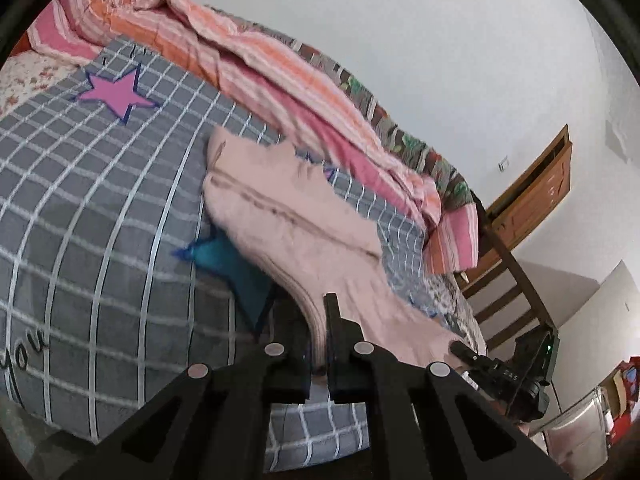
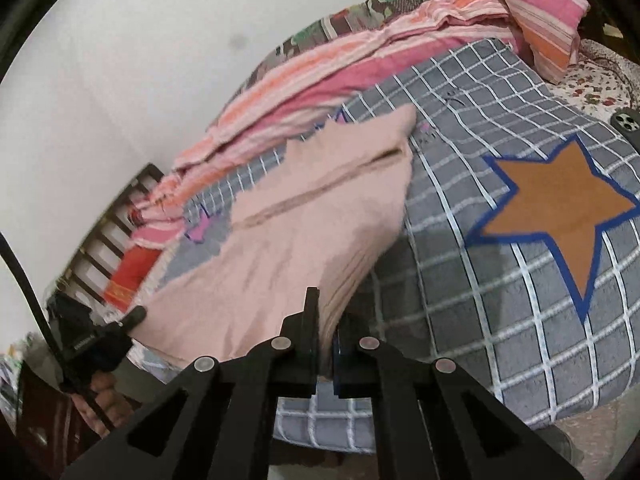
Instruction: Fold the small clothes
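Observation:
A pale pink small garment (image 1: 288,216) with a ribbed hem is lifted over a grey checked blanket (image 1: 100,208) on the bed. My left gripper (image 1: 318,332) is shut on one hem corner of the garment. My right gripper (image 2: 326,320) is shut on the other hem corner of the same garment (image 2: 312,216). The cloth hangs stretched between the two grippers, its far end draping toward the blanket (image 2: 500,280). The right gripper also shows in the left wrist view (image 1: 496,376), and the left gripper shows in the right wrist view (image 2: 100,336).
Striped pink and orange bedding (image 1: 260,52) is bunched along the wall. The blanket has pink (image 1: 116,92), teal (image 1: 236,272) and brown (image 2: 560,204) stars. A phone (image 2: 628,122) lies at the right. A wooden bed frame (image 1: 516,288) and a clear plastic bin (image 1: 576,432) stand beyond the bed.

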Available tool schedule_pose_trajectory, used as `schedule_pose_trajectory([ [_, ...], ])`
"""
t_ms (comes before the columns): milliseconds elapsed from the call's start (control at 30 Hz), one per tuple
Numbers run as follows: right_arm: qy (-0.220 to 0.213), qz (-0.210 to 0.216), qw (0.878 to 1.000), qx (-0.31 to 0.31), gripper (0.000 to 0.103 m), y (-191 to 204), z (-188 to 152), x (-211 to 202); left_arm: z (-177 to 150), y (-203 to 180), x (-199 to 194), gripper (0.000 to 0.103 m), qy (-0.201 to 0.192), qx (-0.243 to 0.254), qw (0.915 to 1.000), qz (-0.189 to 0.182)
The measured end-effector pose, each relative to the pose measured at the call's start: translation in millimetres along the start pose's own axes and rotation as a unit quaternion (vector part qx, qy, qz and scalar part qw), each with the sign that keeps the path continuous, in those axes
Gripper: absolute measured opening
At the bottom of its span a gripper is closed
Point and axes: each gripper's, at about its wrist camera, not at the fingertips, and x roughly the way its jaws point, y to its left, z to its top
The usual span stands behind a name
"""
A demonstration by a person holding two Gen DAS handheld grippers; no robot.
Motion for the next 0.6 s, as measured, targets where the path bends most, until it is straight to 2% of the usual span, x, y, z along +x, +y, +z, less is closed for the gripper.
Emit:
schedule_pose_trajectory([
  [200,-0.034,0.01,0.999,0.018,0.005,10,38,7,38,-7,9,0.006,-0.039,-0.007,0.9992,0.01],
  [333,-0.056,0.031,0.997,0.036,0.005,11,71,19,68,-10,22,0.006,-0.057,0.0,0.9981,0.023],
  [467,-0.073,0.045,0.995,0.052,0.005,10,102,36,96,-8,48,0.006,-0.069,-0.001,0.9959,0.058],
  [600,-0.084,0.057,0.993,0.065,0.005,5,133,64,119,3,77,0.006,-0.07,-0.012,0.9949,0.071],
])
